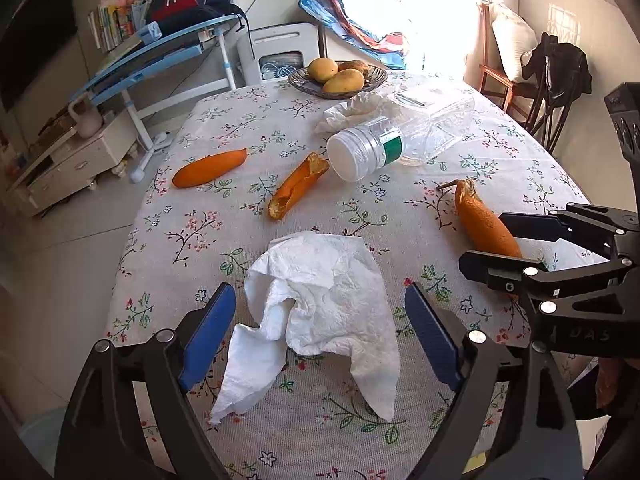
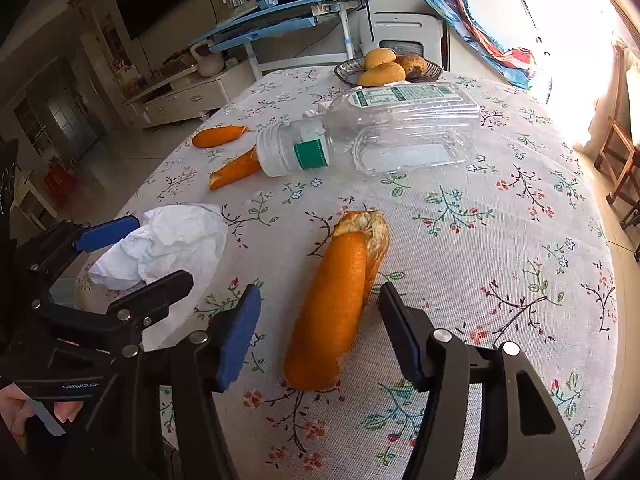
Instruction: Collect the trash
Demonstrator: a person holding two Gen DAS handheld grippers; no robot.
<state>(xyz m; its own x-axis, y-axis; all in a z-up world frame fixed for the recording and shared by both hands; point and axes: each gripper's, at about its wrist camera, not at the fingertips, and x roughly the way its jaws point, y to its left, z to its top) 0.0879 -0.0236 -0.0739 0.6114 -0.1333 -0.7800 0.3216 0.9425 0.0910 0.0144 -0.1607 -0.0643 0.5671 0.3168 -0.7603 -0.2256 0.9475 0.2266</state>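
A crumpled white paper towel [image 1: 320, 312] lies on the floral tablecloth between the open fingers of my left gripper [image 1: 320, 320]; it also shows in the right wrist view [image 2: 168, 244]. My right gripper [image 2: 316, 320] is open around a long orange peel [image 2: 340, 304], which also shows in the left wrist view [image 1: 486, 226]. Two more orange peels [image 1: 210, 168] [image 1: 296, 186] lie farther off. An empty clear plastic bottle [image 2: 372, 132] with a white cap lies on its side mid-table. A second crumpled tissue [image 1: 356, 110] lies behind it.
A glass bowl of mangoes [image 1: 338, 76] stands at the table's far edge. Beyond are a blue desk [image 1: 160, 52], a white cabinet [image 1: 72, 164] and wooden chairs [image 1: 504, 80] at the right. The table's left edge [image 1: 136, 216] drops to the floor.
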